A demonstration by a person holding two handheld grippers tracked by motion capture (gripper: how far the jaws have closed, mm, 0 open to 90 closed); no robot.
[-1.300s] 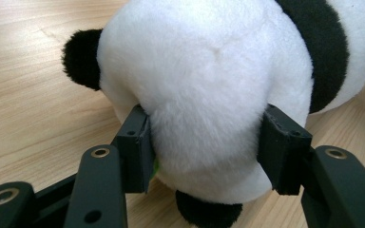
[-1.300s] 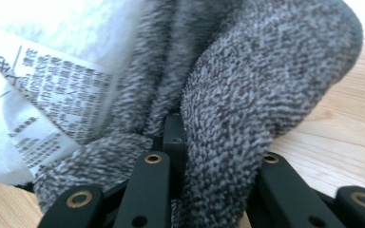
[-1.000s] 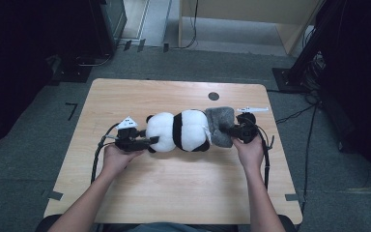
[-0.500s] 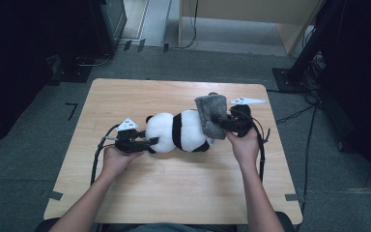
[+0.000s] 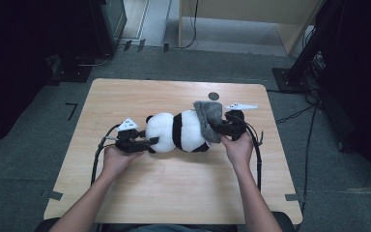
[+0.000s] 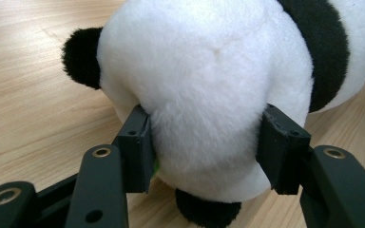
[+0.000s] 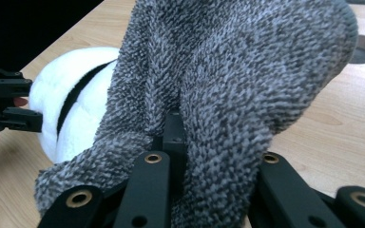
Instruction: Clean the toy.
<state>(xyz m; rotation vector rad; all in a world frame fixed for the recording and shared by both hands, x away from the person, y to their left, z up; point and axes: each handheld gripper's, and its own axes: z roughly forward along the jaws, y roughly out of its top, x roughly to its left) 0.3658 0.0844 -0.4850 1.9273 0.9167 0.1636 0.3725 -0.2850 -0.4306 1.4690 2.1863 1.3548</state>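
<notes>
The left gripper (image 5: 142, 143) clamps the white plush head of the toy panda (image 5: 178, 131), its pads (image 6: 138, 142) sunk into the fur, while the right gripper (image 5: 218, 128) is clenched on a fold of the grey knitted hat (image 5: 207, 118) draped over the panda's other end, just right of centre in the high view. Both look light, soft and yielding, so the hat is probably best pinched at its rim and the panda at a firm bulge. The wooden table (image 5: 174, 193) offers nothing in the way, only a dark round hole (image 5: 214, 95) above the hat
</notes>
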